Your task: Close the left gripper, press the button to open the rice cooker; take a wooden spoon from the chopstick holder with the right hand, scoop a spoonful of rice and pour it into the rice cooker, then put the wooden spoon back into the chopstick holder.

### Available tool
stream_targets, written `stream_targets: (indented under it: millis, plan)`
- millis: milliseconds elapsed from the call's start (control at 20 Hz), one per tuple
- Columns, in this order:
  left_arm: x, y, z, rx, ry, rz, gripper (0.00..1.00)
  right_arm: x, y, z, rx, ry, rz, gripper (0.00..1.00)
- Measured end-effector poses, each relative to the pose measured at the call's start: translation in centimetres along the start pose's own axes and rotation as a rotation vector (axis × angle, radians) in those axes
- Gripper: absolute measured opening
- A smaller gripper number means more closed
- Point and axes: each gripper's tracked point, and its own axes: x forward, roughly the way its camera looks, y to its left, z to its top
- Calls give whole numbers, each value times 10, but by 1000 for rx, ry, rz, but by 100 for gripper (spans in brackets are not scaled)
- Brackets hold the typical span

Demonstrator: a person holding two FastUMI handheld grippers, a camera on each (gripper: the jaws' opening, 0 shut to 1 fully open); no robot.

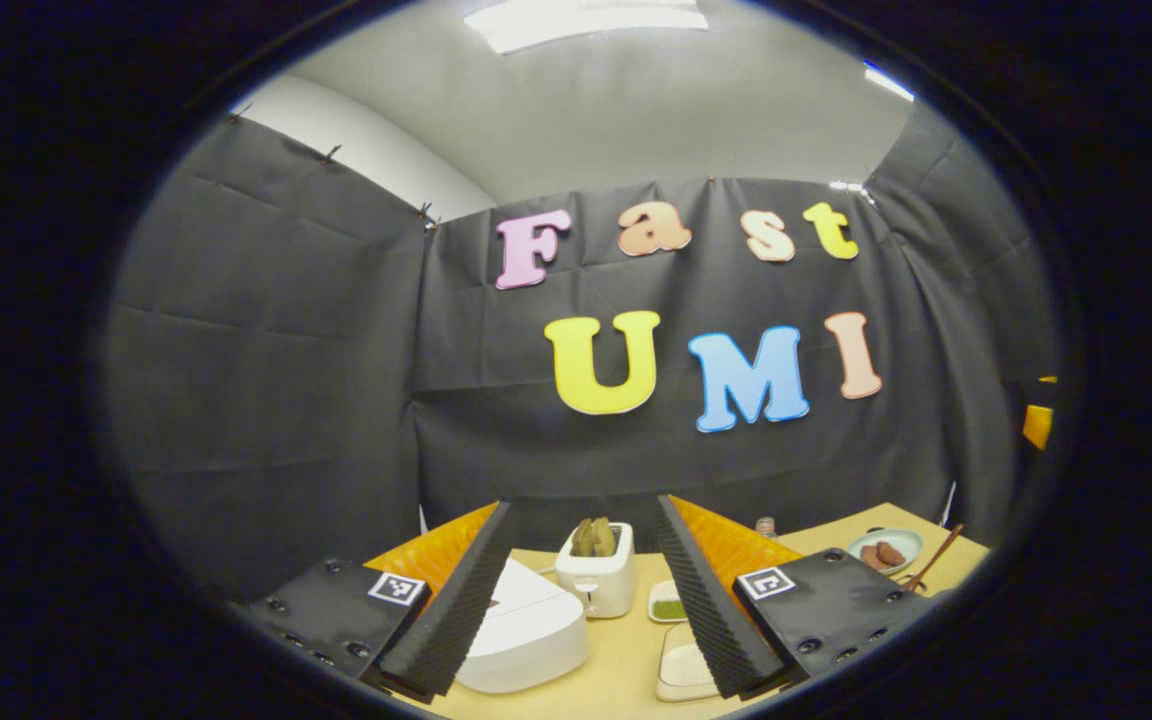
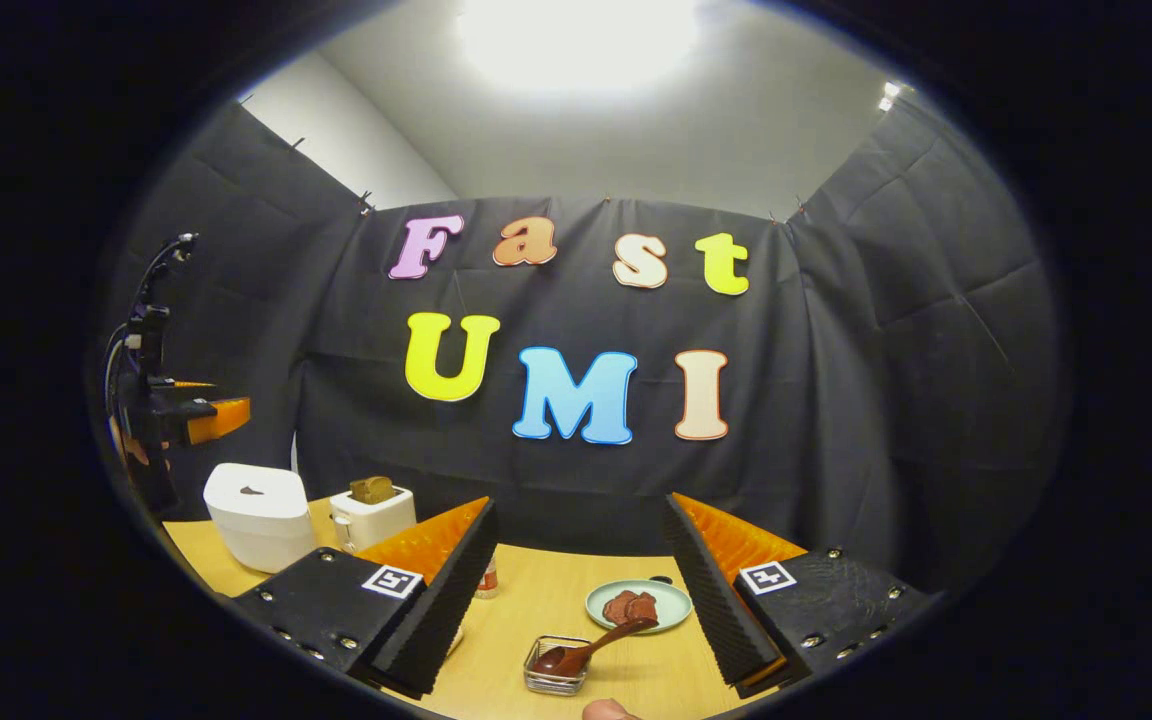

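Task not begun: both the left gripper (image 1: 584, 590) and right gripper (image 2: 576, 590) gape empty, rice cooker (image 1: 521, 630) lid down, wooden spoon (image 2: 591, 645) resting in its chopstick holder (image 2: 556, 668).

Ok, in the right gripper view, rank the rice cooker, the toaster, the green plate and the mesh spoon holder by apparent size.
1. rice cooker, largest
2. green plate and toaster, about alike; not ranked
3. mesh spoon holder, smallest, though nearest the camera, so its true size is unsure
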Motion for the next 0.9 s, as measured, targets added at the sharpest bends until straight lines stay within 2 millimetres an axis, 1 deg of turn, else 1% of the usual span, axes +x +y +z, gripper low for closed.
stream_targets:
  millis: [50,100,150,200,250,350,450,500,550,600,650,700,750,850,900]
  plan:
    - [-15,-7,7,-5,-20,-27,94,-5,7,1,15,-1,2,99]
    - [-30,-13,15,-6,-43,-54,98,-10,14,3,29,-4,7,99]
    - [-41,-19,18,3,-64,-71,98,-14,19,4,35,-2,7,99]
    - [-52,-21,20,15,-69,-80,94,-19,21,3,40,1,0,99]
    - [-64,-24,20,27,-75,-91,92,-23,24,4,46,1,-3,99]
    - [-83,-28,20,19,-87,-100,91,-32,31,6,53,-5,-16,99]
    - [-99,-31,18,-28,-87,-110,91,-40,35,5,63,-4,-25,99]
    - [-104,-30,17,-43,-91,-104,91,-43,41,3,66,1,-22,96]
    - [-108,-27,19,-49,-94,-100,92,-45,44,2,68,7,-18,99]
    - [-111,-25,19,-46,-97,-96,91,-48,47,1,67,8,-15,97]
    - [-115,-24,17,-42,-95,-96,91,-50,49,2,65,6,-14,100]
    - [-115,-25,14,-38,-89,-97,96,-52,51,4,61,1,-12,99]
    - [-115,-23,13,-38,-84,-93,91,-53,53,5,60,-4,-12,99]
    - [-119,-18,12,-49,-82,-80,91,-53,58,7,54,-12,-3,99]
    - [-121,-15,11,-59,-78,-77,96,-53,60,9,48,-17,0,100]
